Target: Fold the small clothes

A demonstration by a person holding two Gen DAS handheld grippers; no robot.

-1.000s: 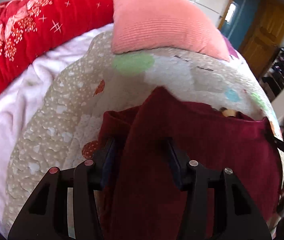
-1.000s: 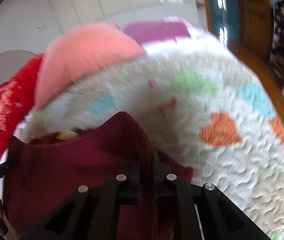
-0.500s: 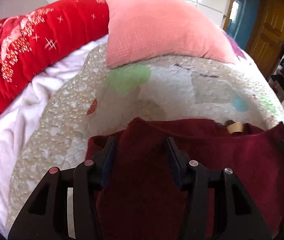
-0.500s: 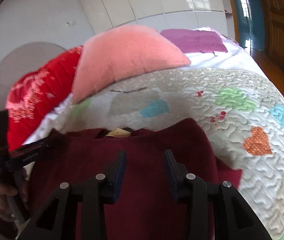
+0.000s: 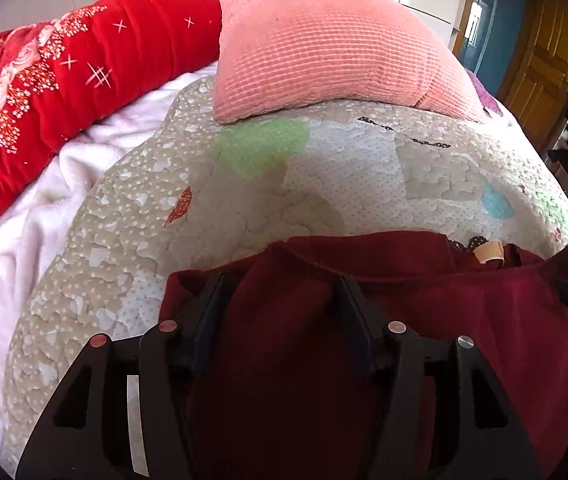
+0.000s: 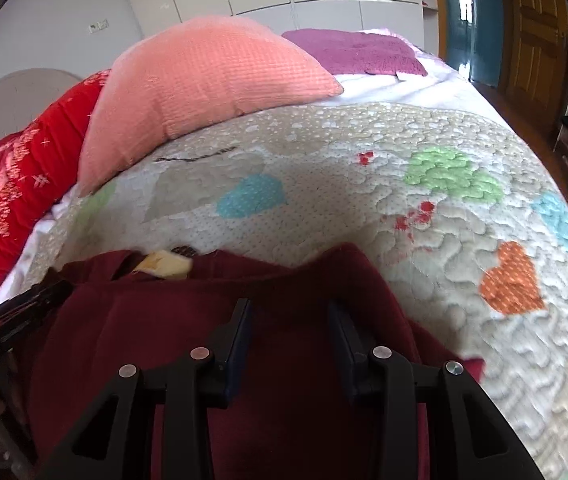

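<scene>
A dark red garment (image 5: 424, 320) lies spread on the near part of a heart-patterned quilt (image 5: 324, 184), and everything else sits around it: beyond it, at the head of the bed, a pink pillow (image 5: 324, 44) rests on the quilt, with a red floral blanket (image 5: 55, 76) bunched to the pillow's left over a pale pink sheet (image 5: 23, 240); a purple cloth (image 6: 360, 50) lies behind the pillow on its right. Past the garment's far right stand a teal door and a wooden door (image 6: 532, 28). A tan label (image 6: 165, 264) shows at the garment's neckline on its far edge. Nothing lies on the quilt between the garment and the pillow. Both tools tilt steeply down over the garment's near side. The left gripper (image 5: 279, 304) hangs over the garment's left part; its jaws are opening, a raised fold of the red cloth sits between them, and I cannot tell whether the pads touch it. The right gripper (image 6: 288, 328) hangs over the garment's right part with its fingers apart, the cloth lying flat under the gap and not pinched. In the right wrist view the other tool's dark tip shows at the garment's left edge.
</scene>
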